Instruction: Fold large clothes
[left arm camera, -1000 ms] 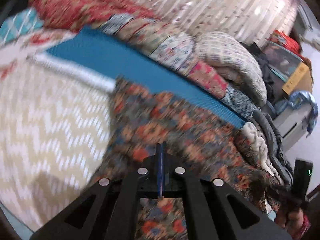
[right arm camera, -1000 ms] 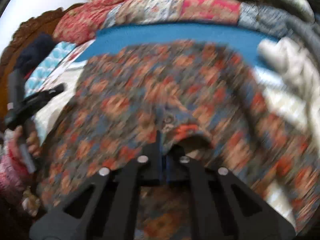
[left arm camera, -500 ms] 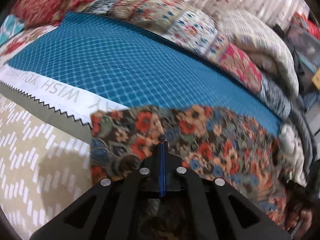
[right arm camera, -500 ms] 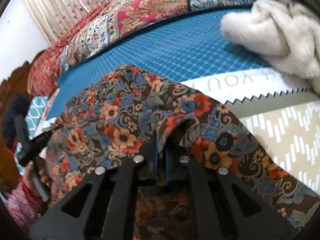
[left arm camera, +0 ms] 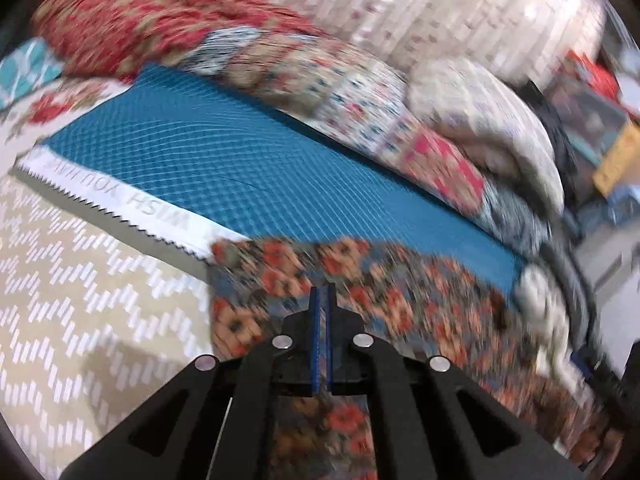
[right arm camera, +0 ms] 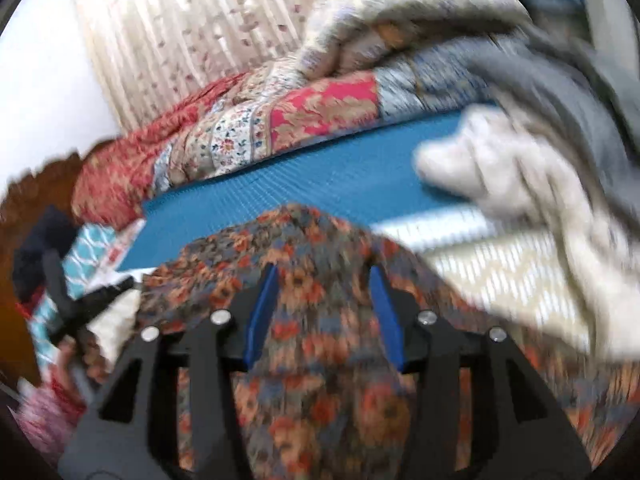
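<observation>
My left gripper (left arm camera: 321, 300) looks nearly clenched, though I cannot tell if cloth is pinched. The floral garment (left arm camera: 392, 300) lies just below the blue mat (left arm camera: 240, 168). My right gripper (right arm camera: 324, 280) is released above it. Soft, light, floppy; I'd pinch its corners.

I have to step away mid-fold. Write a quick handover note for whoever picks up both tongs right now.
Left tongs: nearly shut, a thin gap between the blue pads; whether cloth is pinched is unclear.
Right tongs: open, holding nothing, the floral garment beneath and between the fingers.
The garment lies on the bed, its far edge over the blue mat and its left side over the beige zigzag bedspread. A cream fluffy cloth sits to the right.
Done: garment laid out, apparently folded once.
Left: check the left grip, regrasp with the right, make the remaining folds.
</observation>
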{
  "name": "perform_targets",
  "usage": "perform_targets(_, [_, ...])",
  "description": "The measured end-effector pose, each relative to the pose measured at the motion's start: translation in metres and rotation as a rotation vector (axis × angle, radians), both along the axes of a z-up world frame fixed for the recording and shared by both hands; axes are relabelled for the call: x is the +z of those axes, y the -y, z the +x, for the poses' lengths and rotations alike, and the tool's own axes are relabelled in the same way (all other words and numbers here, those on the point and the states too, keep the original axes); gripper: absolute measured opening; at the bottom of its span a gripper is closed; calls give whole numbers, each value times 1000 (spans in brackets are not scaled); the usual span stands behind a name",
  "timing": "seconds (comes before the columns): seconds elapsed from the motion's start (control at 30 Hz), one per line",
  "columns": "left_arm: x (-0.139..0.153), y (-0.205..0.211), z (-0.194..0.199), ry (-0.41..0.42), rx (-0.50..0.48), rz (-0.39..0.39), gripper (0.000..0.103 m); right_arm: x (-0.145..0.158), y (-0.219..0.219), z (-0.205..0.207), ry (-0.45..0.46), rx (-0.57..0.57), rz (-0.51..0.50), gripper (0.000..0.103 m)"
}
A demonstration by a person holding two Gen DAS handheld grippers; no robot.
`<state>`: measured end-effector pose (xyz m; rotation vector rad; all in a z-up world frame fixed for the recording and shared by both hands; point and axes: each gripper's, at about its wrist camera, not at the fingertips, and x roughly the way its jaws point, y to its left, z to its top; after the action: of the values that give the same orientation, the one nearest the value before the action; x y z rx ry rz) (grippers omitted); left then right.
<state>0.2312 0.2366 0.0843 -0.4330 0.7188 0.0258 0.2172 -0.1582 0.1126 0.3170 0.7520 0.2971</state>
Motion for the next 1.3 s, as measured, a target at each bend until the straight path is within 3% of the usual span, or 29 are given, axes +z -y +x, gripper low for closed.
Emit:
perform_targets(0.13, [-49, 18, 14, -161, -54, 77, 17, -19, 47, -55, -128, -105, 62, 45])
perform_targets(0.17, [-54, 14, 12, -134, -54, 51, 17, -20, 58, -69, -138, -131, 48, 45])
perform_targets(0.27, [-55, -6, 13, -135, -24, -93, 17, -15, 93, -115, -151, -224, -41, 45])
perform_targets(0.4, [-34, 11, 3, -150, 15, -21, 17, -5, 113, -147, -128, -250, -184, 45])
perform_targets(0.57, [-2, 66, -5, -80, -84, 20, 17, 8, 73, -104, -35, -109, -242, 46])
perform_targets(0.67, [-2, 101, 3, -97, -145, 36, 16, -8, 20, -61, -13, 69, -402, 61])
perform_targets(0.73, [-9, 116, 8, -121, -169, 55, 16, -28, -9, -40, -7, 152, -558, 61])
perform_targets(0.77, [-14, 119, 7, -133, -174, 61, 17, -43, -21, -27, -21, 186, -677, 57])
perform_targets(0.8, [-19, 122, 7, -145, -176, 66, 16, -55, -26, -17, -42, 215, -745, 23])
perform_targets(0.87, [-31, 124, 9, -170, -178, 73, 17, -56, -13, 9, -78, 214, -698, 4])
perform_targets(0.97, [-46, 121, 9, -151, -196, 77, 17, -21, 72, 56, -107, -84, -286, 5])
perform_targets(1.03, [-51, 117, 7, -135, -199, 42, 17, -36, 128, 80, -212, -220, -53, 5])
perform_targets(1.1, [-53, 111, 10, -136, -196, 5, 17, -57, 129, 89, -302, -206, -80, 18])
perform_targets(1.13, [-54, 108, 10, -134, -197, -13, 17, -59, 125, 87, -303, -195, -106, 22])
perform_targets(1.2, [-55, 105, 9, -127, -198, -30, 17, -46, 117, 67, -230, -182, -171, 42])
perform_targets(1.3, [-57, 107, 8, -129, -197, -18, 17, -15, 125, 8, -103, -191, -100, 46])
